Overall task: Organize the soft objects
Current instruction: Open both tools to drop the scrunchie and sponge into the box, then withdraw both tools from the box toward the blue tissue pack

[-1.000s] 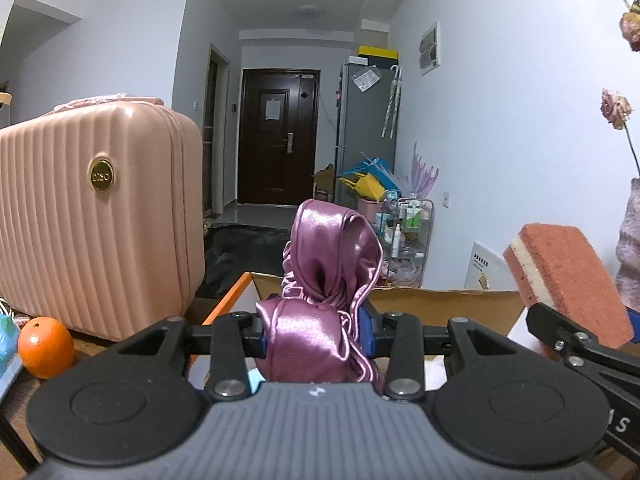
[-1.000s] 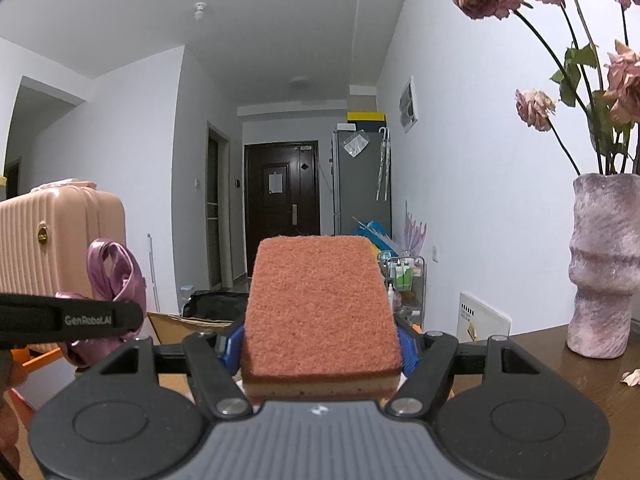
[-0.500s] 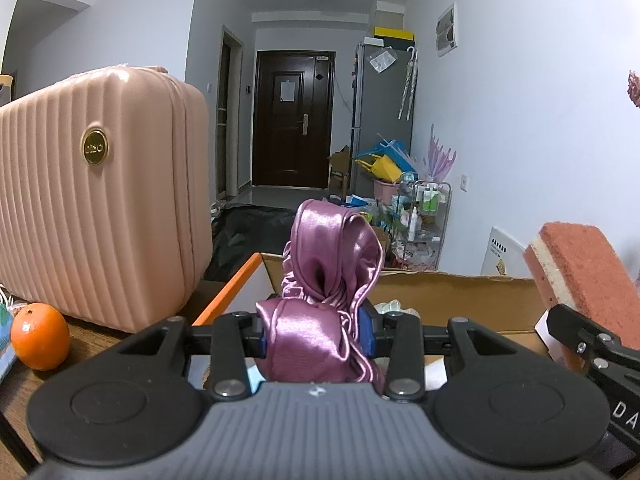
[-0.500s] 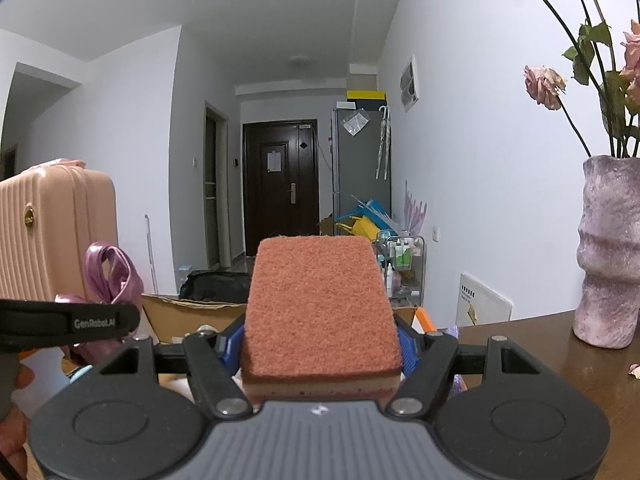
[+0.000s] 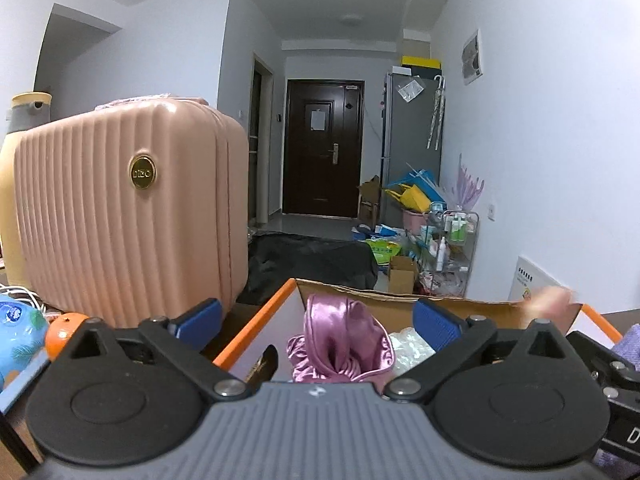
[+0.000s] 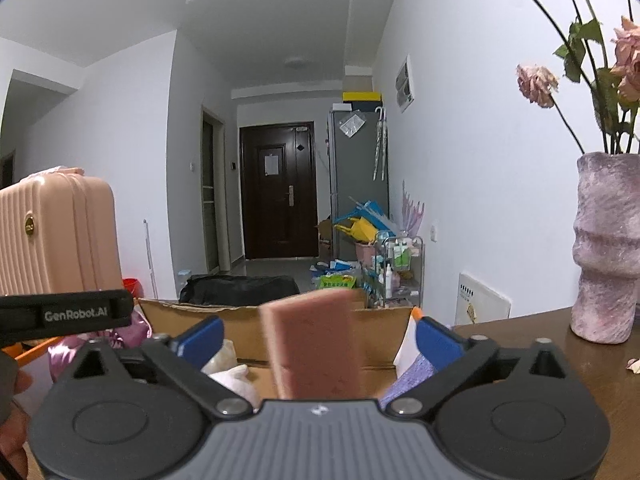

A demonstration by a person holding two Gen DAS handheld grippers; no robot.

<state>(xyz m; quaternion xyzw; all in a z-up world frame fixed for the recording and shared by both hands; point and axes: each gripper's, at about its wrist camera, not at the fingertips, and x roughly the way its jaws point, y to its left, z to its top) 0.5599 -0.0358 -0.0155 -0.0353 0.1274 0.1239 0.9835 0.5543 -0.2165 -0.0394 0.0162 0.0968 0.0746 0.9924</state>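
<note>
Left hand-held gripper [image 5: 316,318]: spread wide, jaws just opened, blue pads clear of everything. Right hand-held gripper [image 6: 318,340]: likewise spread wide, jaws just opened, nothing pressed between the pads.

Pink suitcase [image 5: 128,216]: upright on the table [image 6: 560,344], left of the left hand-held gripper, well apart from its pads. Cardboard box [image 5: 352,300] with orange edges: open, directly ahead of and below both hand-held grippers. Textured vase [image 6: 608,248] with dried roses: standing on the table far right of the right hand-held gripper.

Sponge [image 6: 316,344]: blurred, tilted on end between the right hand-held gripper's open pads, touching neither, over the box. Same sponge as a faint blur at the box's far right corner in the left wrist view. Purple satin scrunchie [image 5: 340,344]: between and below the left hand-held gripper's open pads, free of both, inside the box near its left wall. White plastic wrap [image 5: 412,346]: in the box just right of the scrunchie. Orange [image 5: 60,332]: on the table at the foot of the suitcase, far left of the left hand-held gripper.
</note>
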